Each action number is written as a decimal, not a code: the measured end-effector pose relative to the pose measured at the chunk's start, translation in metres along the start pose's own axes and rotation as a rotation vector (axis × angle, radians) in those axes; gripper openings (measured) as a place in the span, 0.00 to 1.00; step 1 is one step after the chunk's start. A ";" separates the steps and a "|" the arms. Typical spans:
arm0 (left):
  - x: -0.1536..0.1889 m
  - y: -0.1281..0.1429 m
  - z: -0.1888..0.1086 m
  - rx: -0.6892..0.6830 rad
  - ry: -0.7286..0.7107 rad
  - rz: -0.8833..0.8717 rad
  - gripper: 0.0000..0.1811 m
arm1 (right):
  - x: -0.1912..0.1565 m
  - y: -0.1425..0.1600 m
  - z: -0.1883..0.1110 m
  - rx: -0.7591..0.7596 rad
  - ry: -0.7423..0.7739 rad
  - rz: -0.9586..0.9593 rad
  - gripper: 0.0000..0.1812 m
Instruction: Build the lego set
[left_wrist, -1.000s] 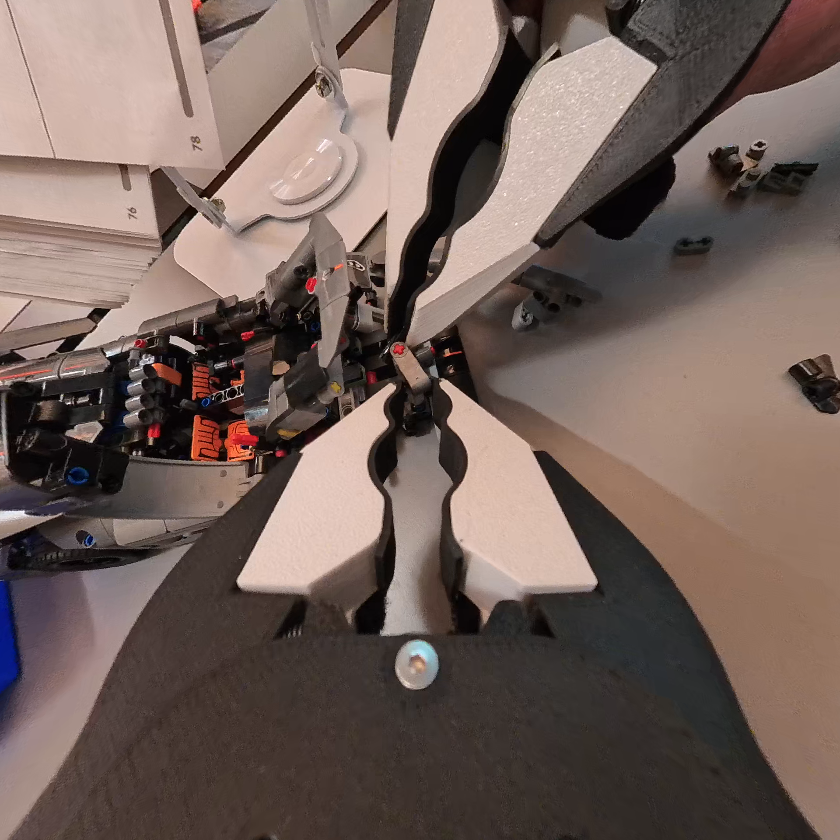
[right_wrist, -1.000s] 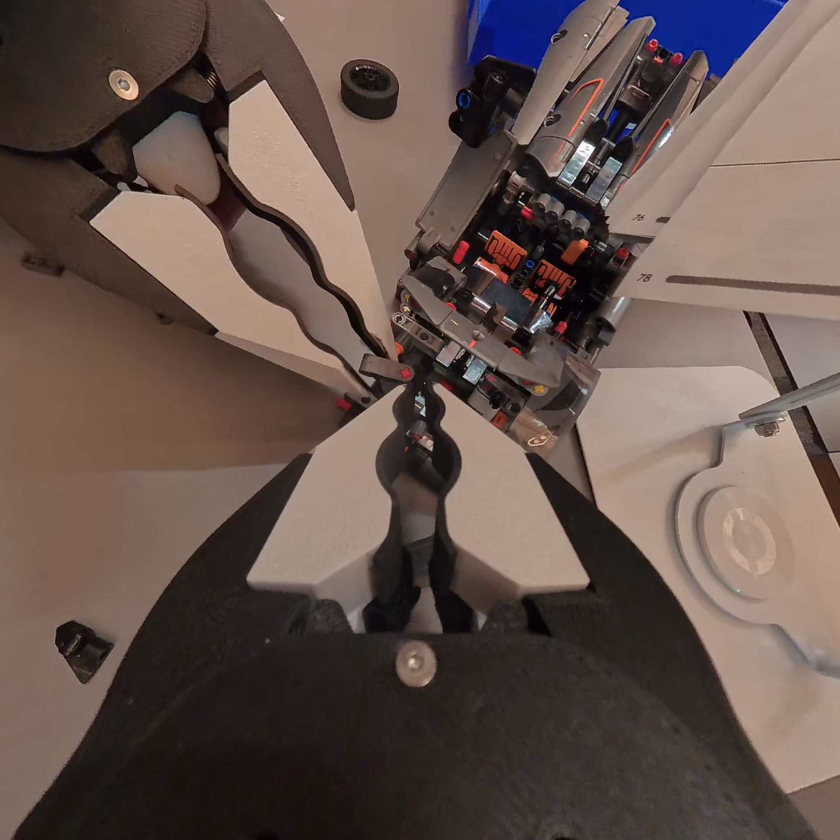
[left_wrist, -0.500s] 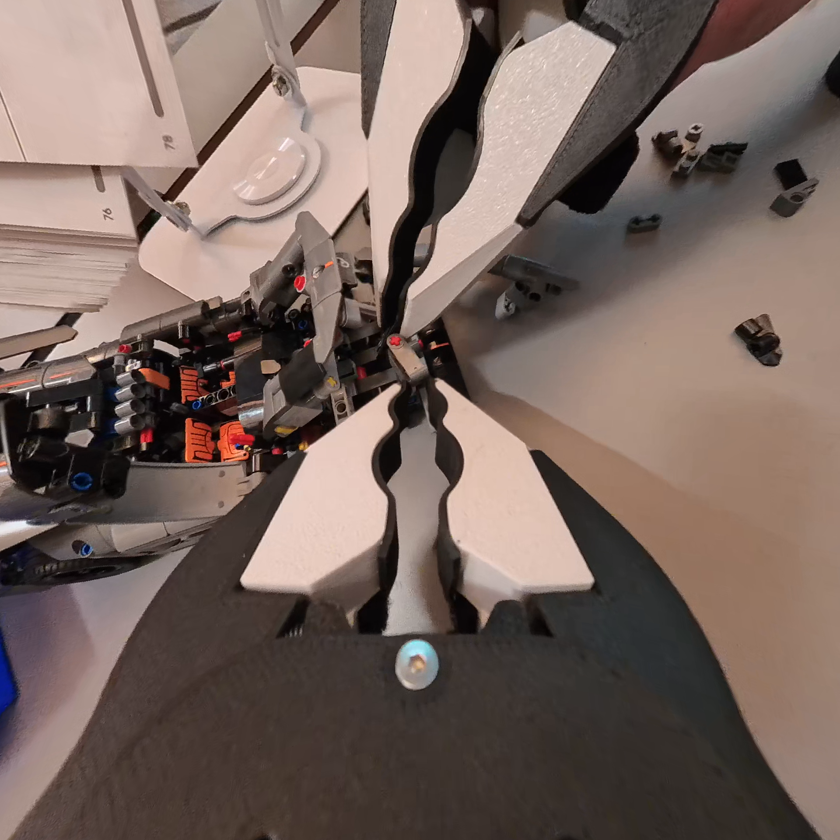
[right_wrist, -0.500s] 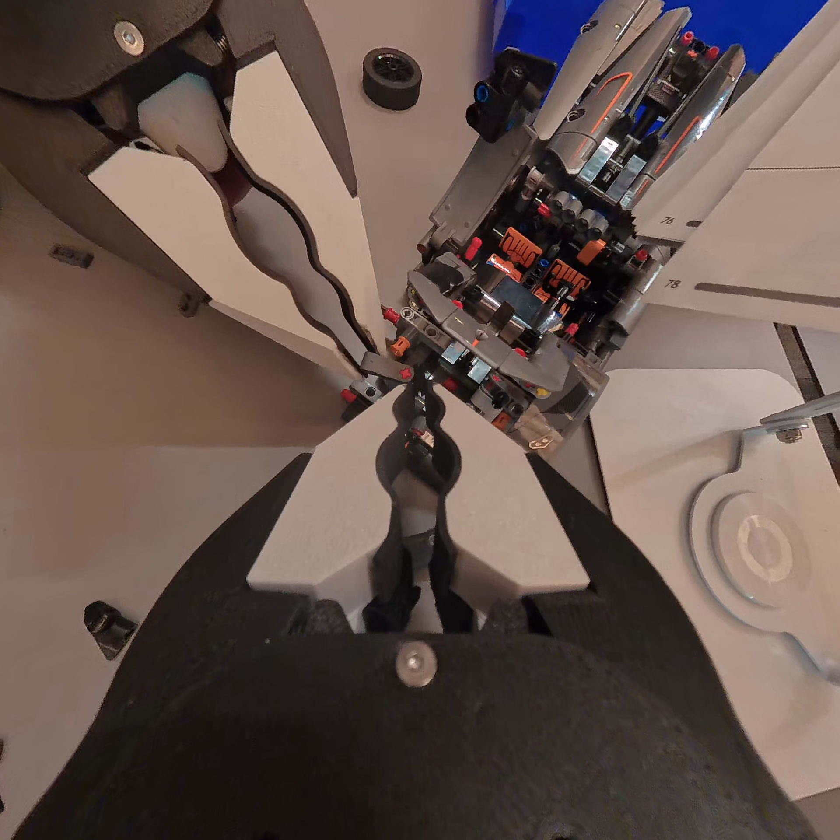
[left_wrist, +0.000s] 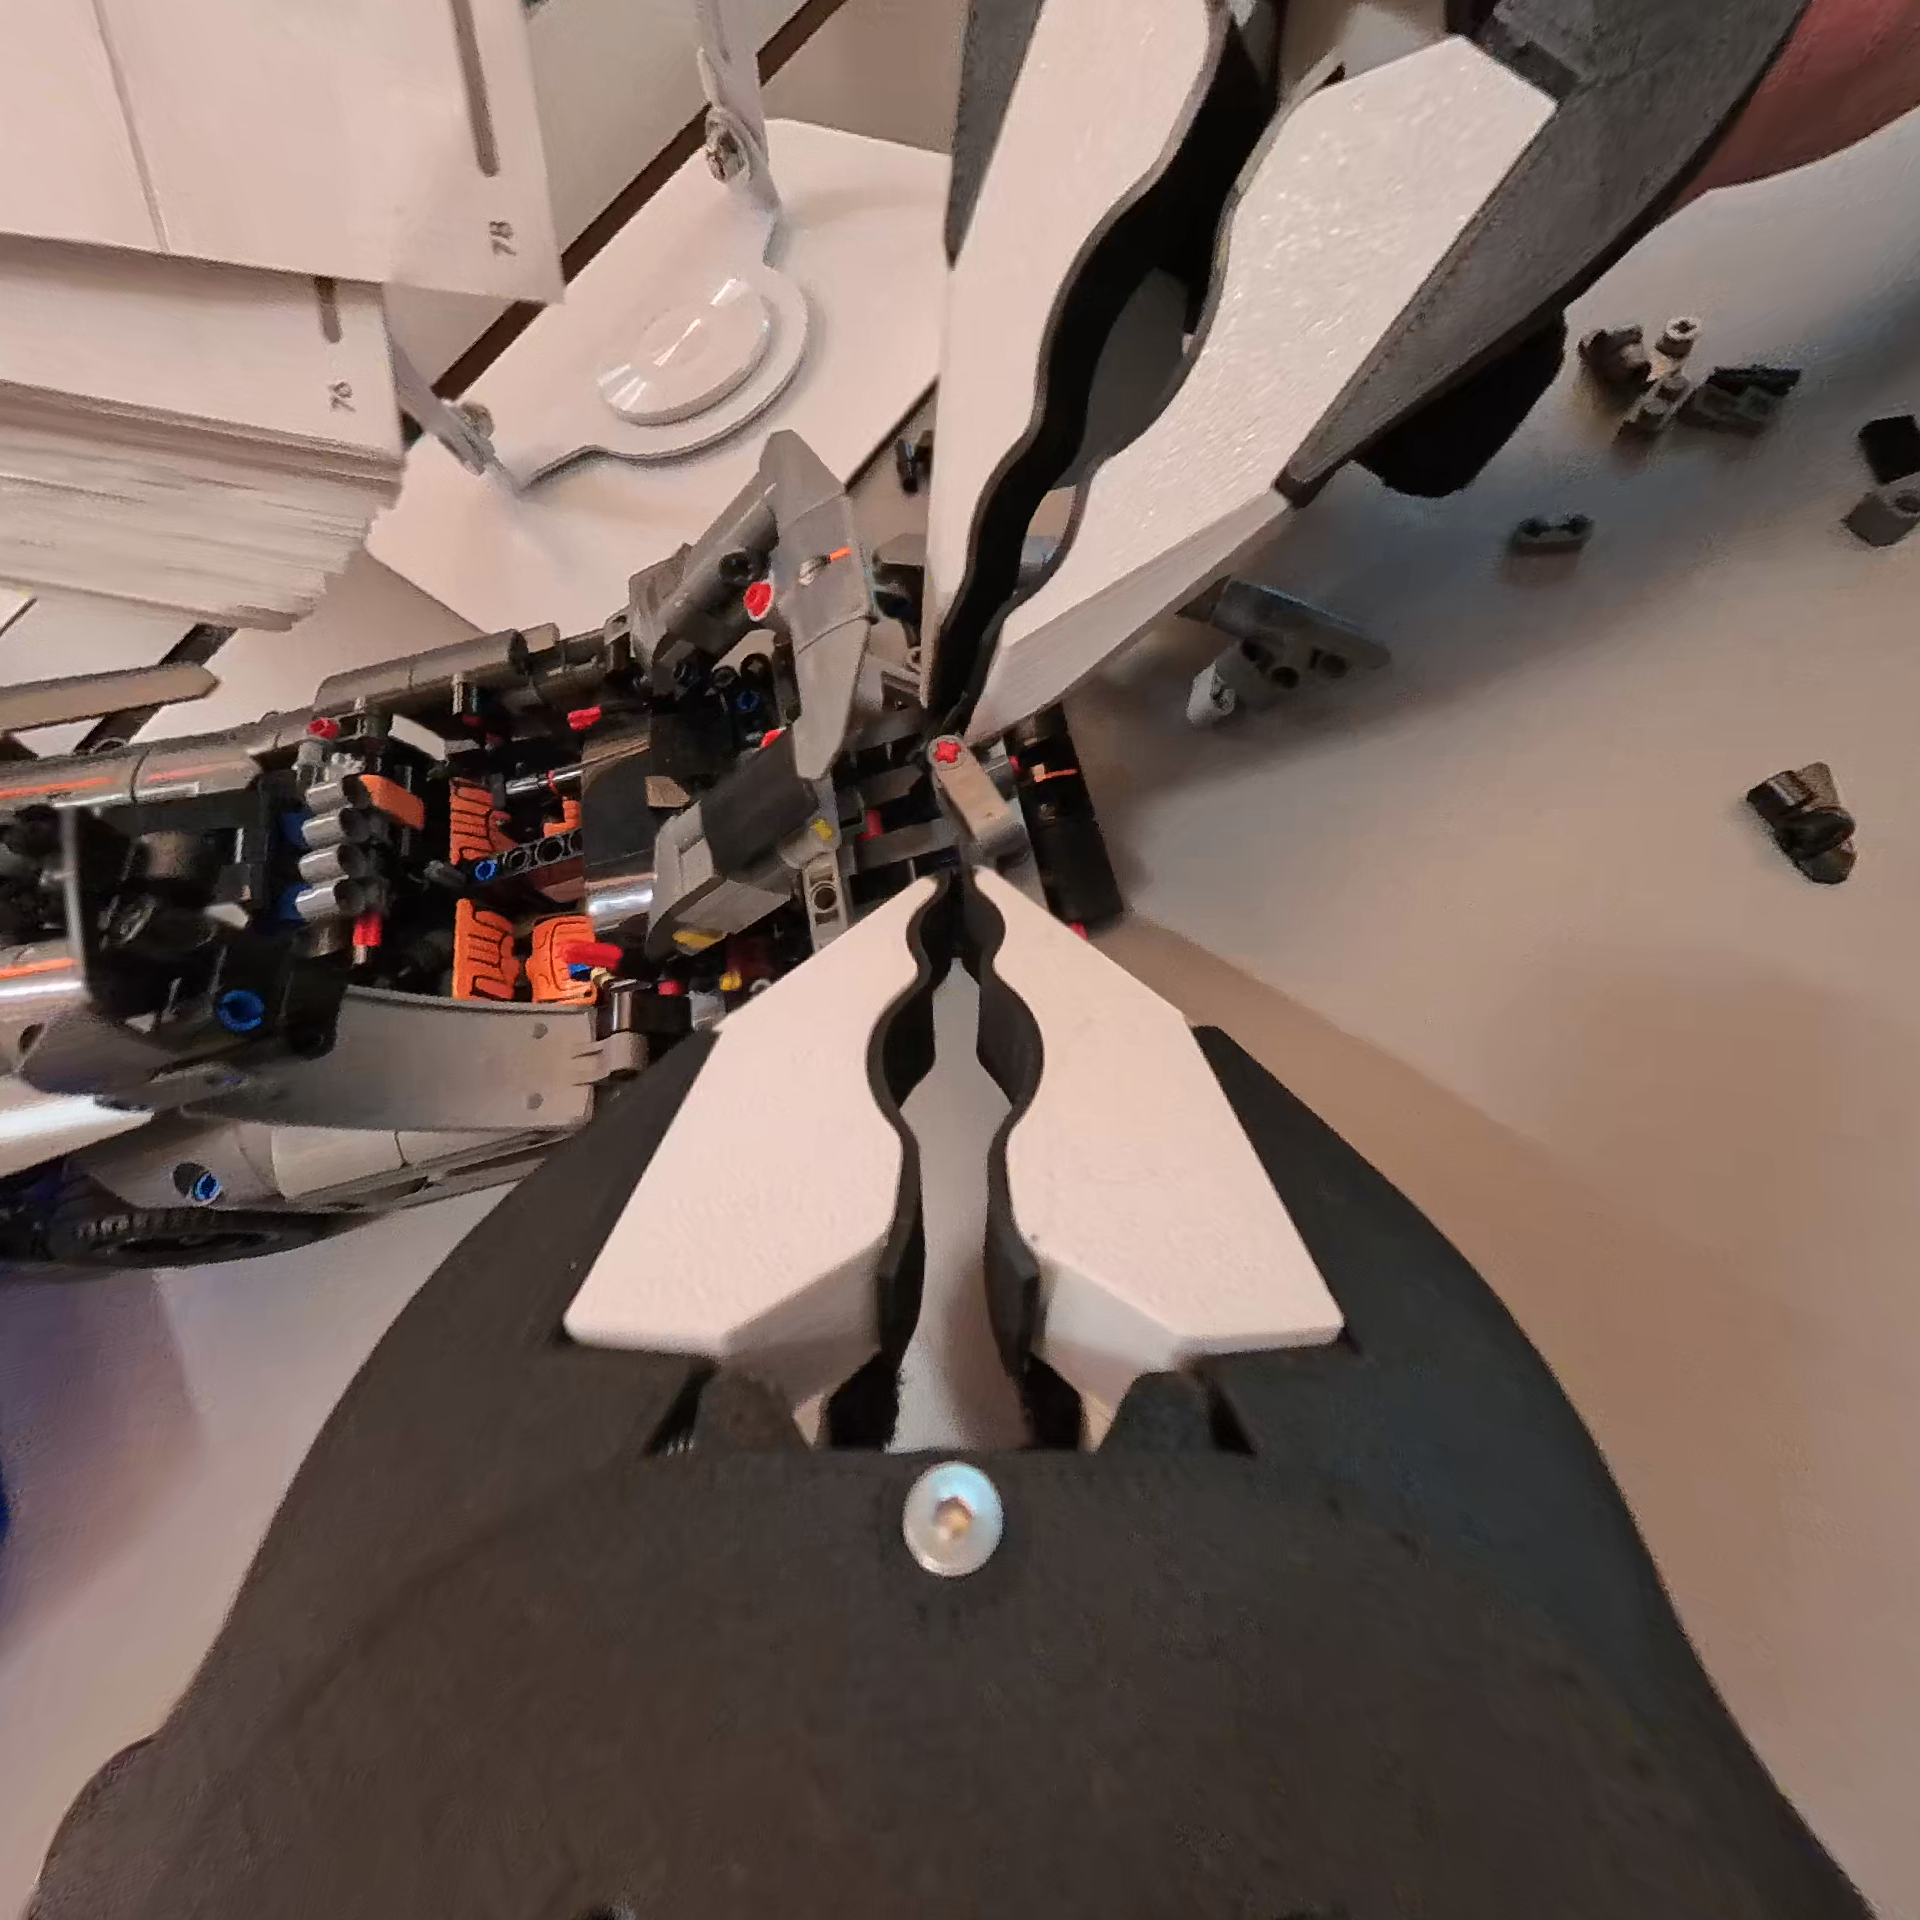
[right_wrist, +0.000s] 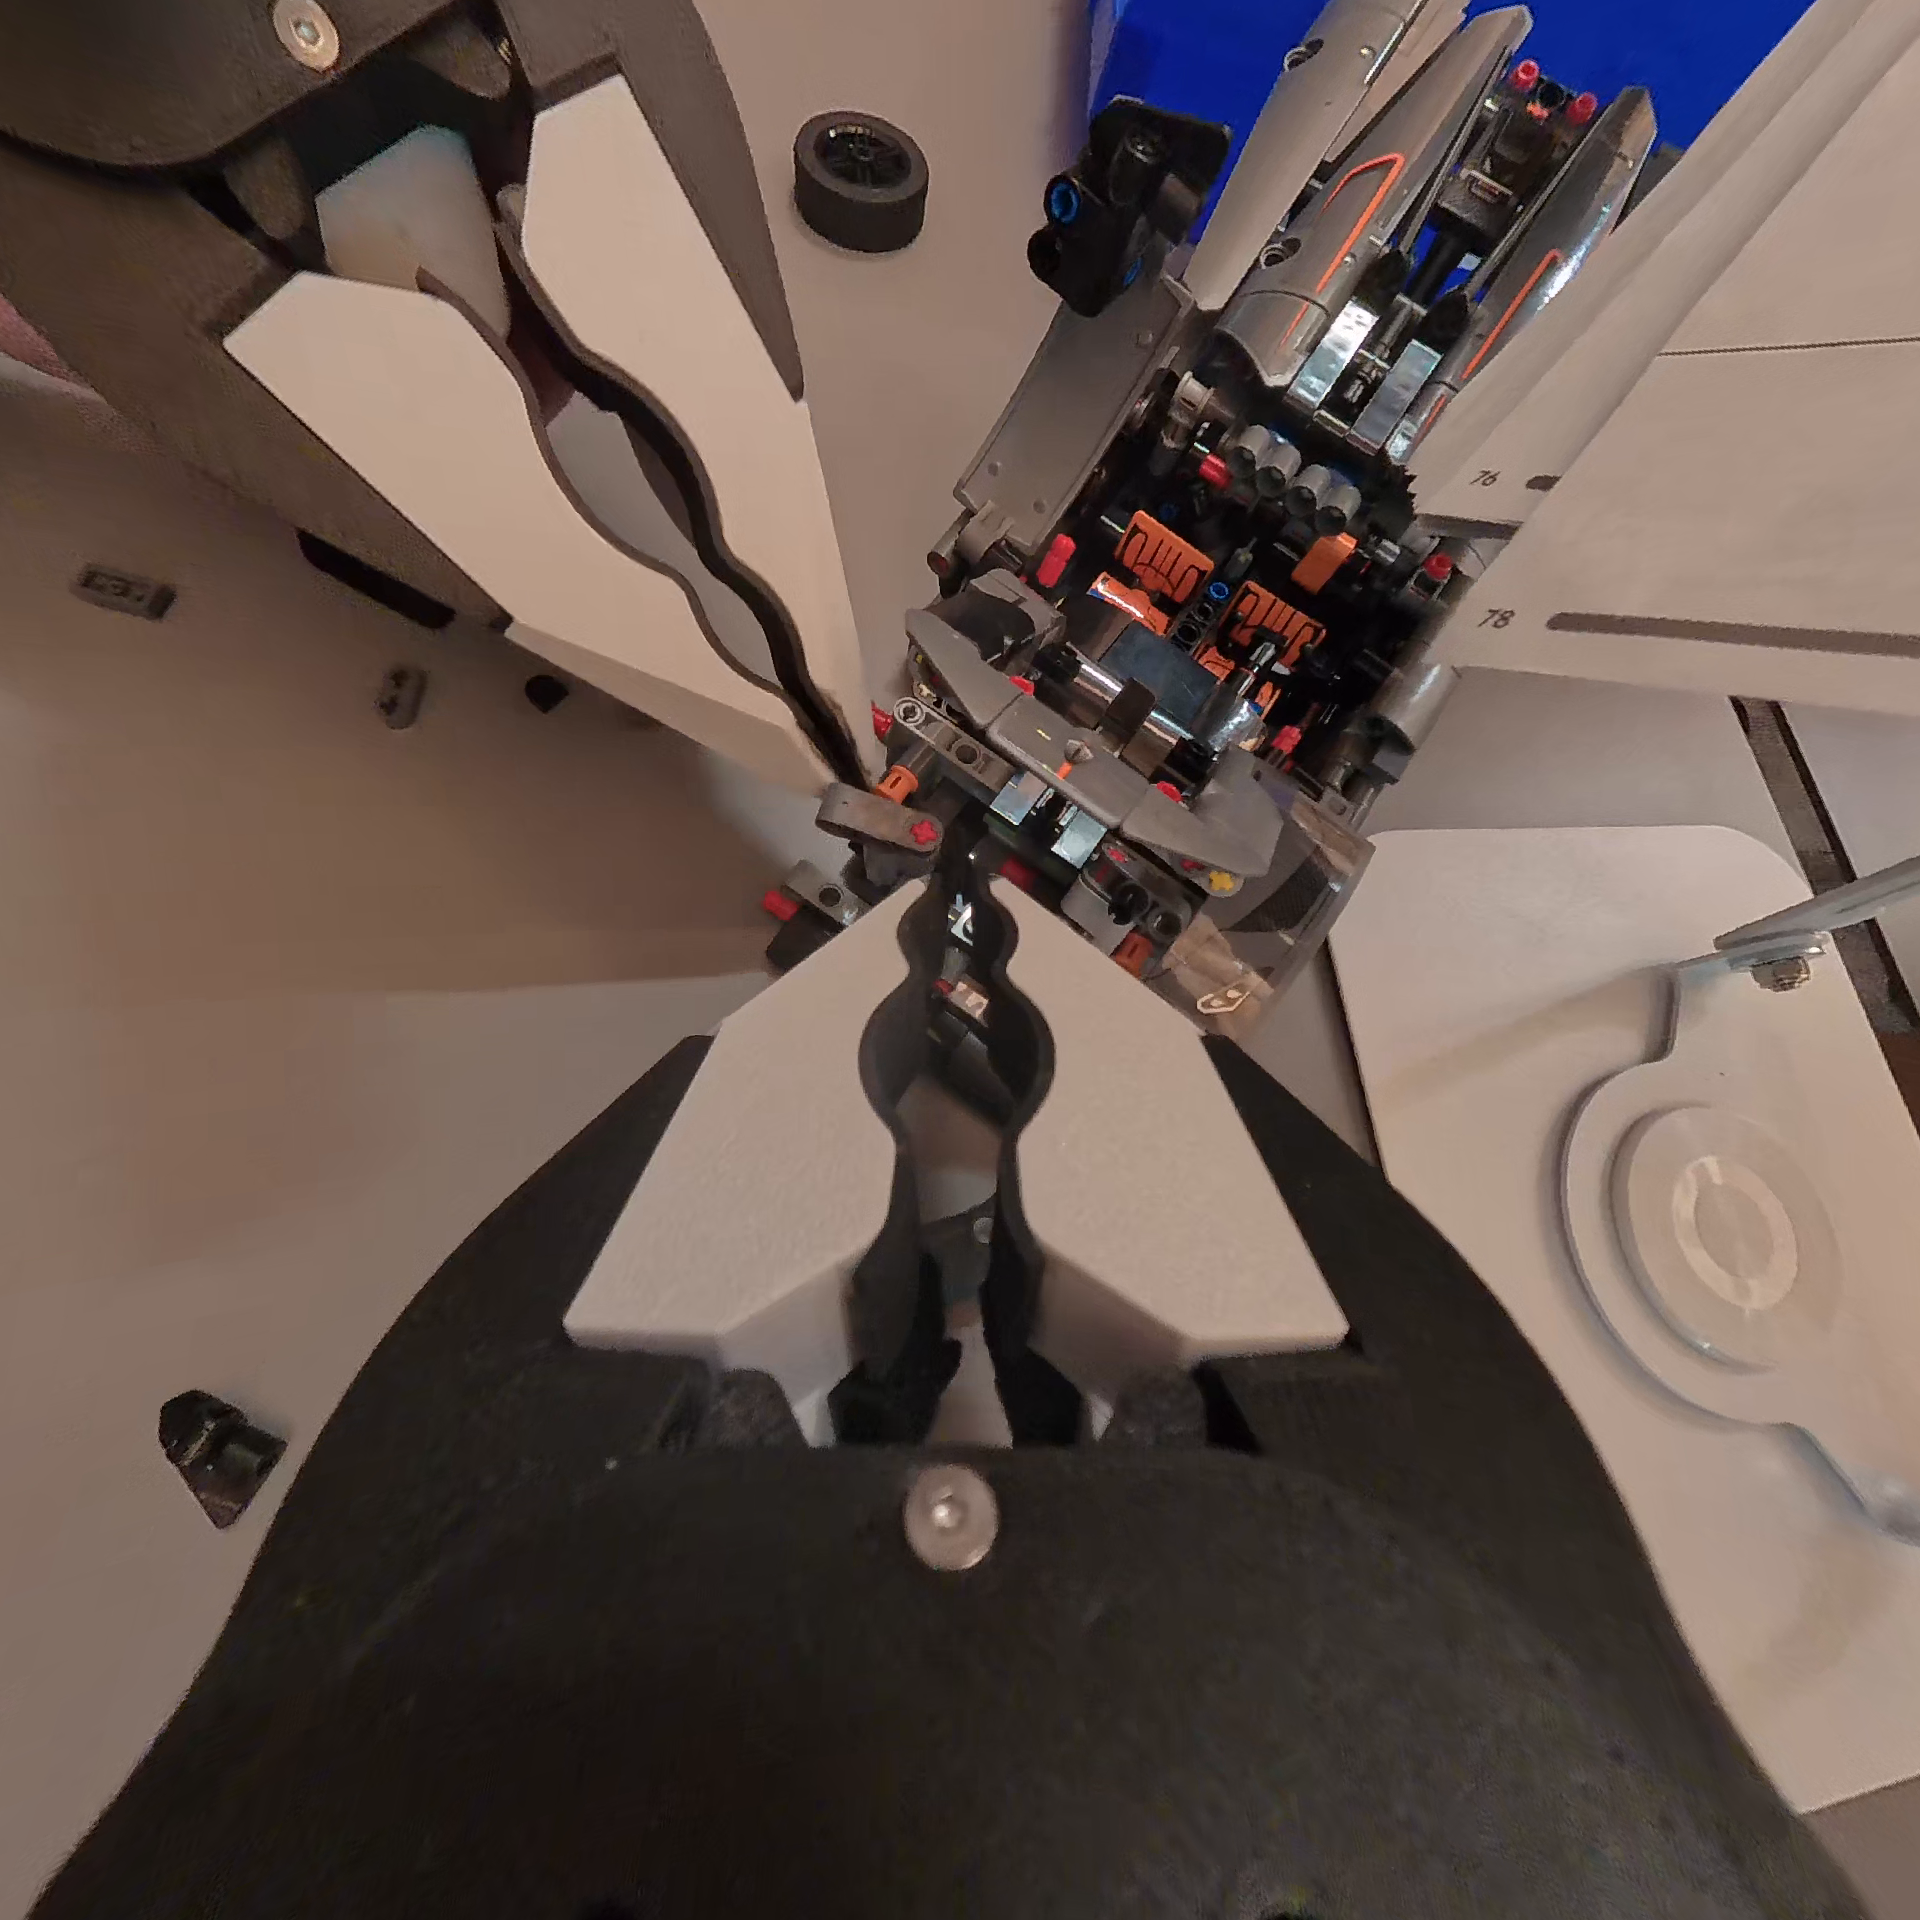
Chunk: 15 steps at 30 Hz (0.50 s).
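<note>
A grey, black and orange lego car (left_wrist: 499, 831) lies on the white table; it also shows in the right wrist view (right_wrist: 1195, 623). My left gripper (left_wrist: 956, 883) is shut on a small grey beam with a red axle (left_wrist: 968, 795) at the car's front end. It comes in from the top left of the right wrist view (right_wrist: 854, 767), with the beam (right_wrist: 878, 819) at its tips. My right gripper (right_wrist: 956, 885) is shut on a thin black part of the car's front. It comes down from the top of the left wrist view (left_wrist: 940, 717), its tips just above the red axle.
An open instruction booklet (left_wrist: 208, 312) and a white stand plate with a round lens (left_wrist: 686, 353) lie behind the car. Loose parts are scattered on the table (left_wrist: 1683, 374), among them a black piece (left_wrist: 1803, 821) and a grey piece (left_wrist: 1278, 655). A black wheel (right_wrist: 860, 179) and a blue box (right_wrist: 1174, 62) sit beyond the car. My two grippers' fingertips are within a few centimetres of each other. Left tips and right tips are each some 15 cm from the black piece (left_wrist: 1803, 821). Seen from the right wrist view (right_wrist: 215, 1432) as well.
Both grippers have stayed shut at the car's front. The views have shifted slightly, and the grey beam sits a little closer to the car's body.
</note>
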<state>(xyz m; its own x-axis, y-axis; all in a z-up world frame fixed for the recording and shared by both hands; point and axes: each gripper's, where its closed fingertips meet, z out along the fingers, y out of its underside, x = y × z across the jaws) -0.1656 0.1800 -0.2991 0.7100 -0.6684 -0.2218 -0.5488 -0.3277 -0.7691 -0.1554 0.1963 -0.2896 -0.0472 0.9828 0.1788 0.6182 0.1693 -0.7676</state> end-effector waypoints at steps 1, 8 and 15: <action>0.000 -0.001 -0.001 0.013 0.006 -0.015 0.00 | 0.000 0.001 0.000 -0.003 -0.004 0.001 0.01; 0.001 -0.006 0.001 0.040 0.002 -0.023 0.06 | 0.007 0.005 -0.014 -0.022 -0.030 0.010 0.01; 0.019 -0.014 0.002 0.087 0.109 -0.031 0.22 | 0.000 0.011 -0.013 -0.050 -0.006 -0.051 0.01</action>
<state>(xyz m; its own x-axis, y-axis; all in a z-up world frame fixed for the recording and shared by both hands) -0.1436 0.1726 -0.2941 0.6710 -0.7291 -0.1345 -0.4835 -0.2928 -0.8249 -0.1380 0.1974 -0.2900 -0.0837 0.9734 0.2132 0.6534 0.2152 -0.7258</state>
